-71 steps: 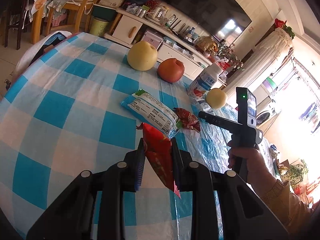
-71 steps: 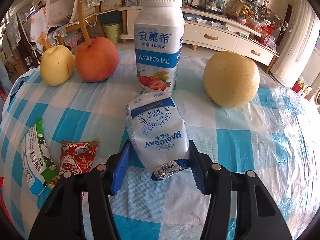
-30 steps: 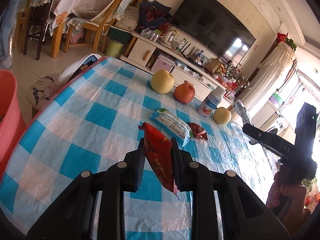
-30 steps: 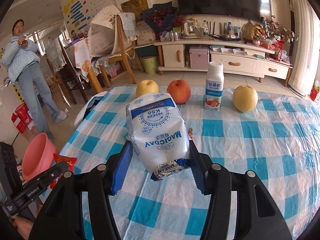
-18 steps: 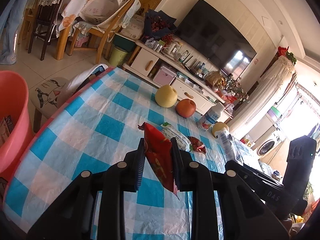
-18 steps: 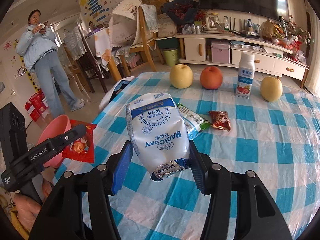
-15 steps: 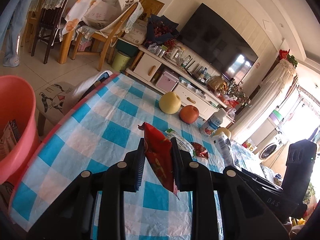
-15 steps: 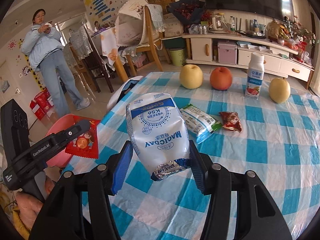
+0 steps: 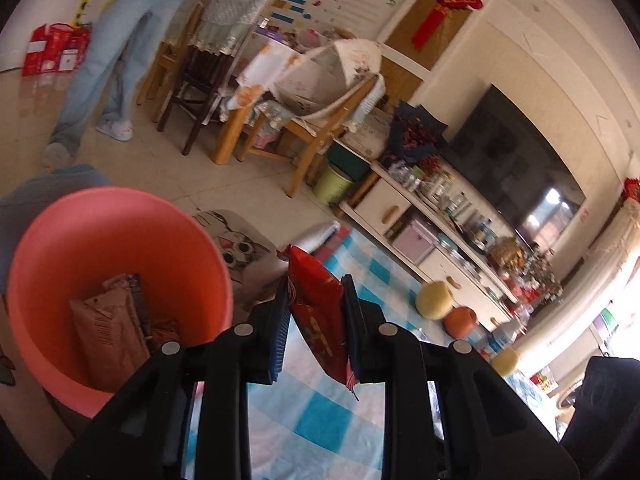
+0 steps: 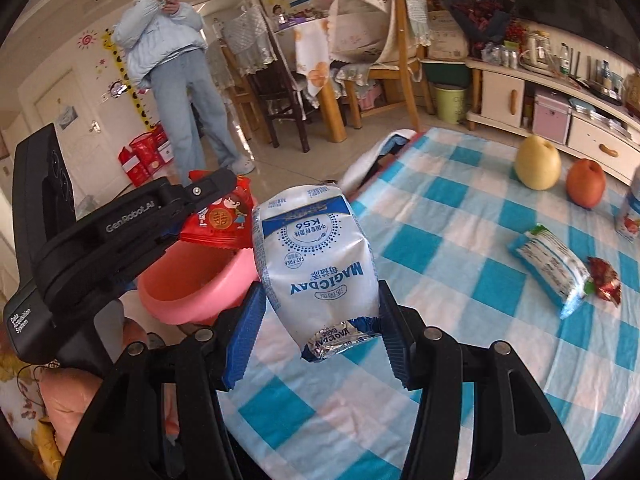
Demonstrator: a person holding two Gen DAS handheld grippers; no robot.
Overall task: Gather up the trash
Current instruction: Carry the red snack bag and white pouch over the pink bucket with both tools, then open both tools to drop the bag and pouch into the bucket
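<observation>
- The left gripper [image 9: 314, 312] was clamped on a red snack wrapper [image 9: 318, 316], held beside the pink bin [image 9: 120, 216] off the table's edge, seemingly for dropping.
- The right gripper [image 10: 320, 320] pinched a white MAGICDAY pouch [image 10: 316, 264] above the checked tablecloth [image 10: 460, 240]; 2 more wrappers [image 10: 560, 268] lay there.
- The bin's contents were dim; brown packets [image 9: 108, 328] showed, their print unreadable.

Your left gripper [image 9: 314, 312] points downward and tilts, its jaws clamped tight on a thin red wrapper [image 9: 318, 316]. Your left hand [image 10: 80, 396] wraps the handle below it. Your right gripper [image 10: 322, 332] angles downward too, jaws partly apart and pressing both sides of a puffy white packet [image 10: 320, 268].
</observation>
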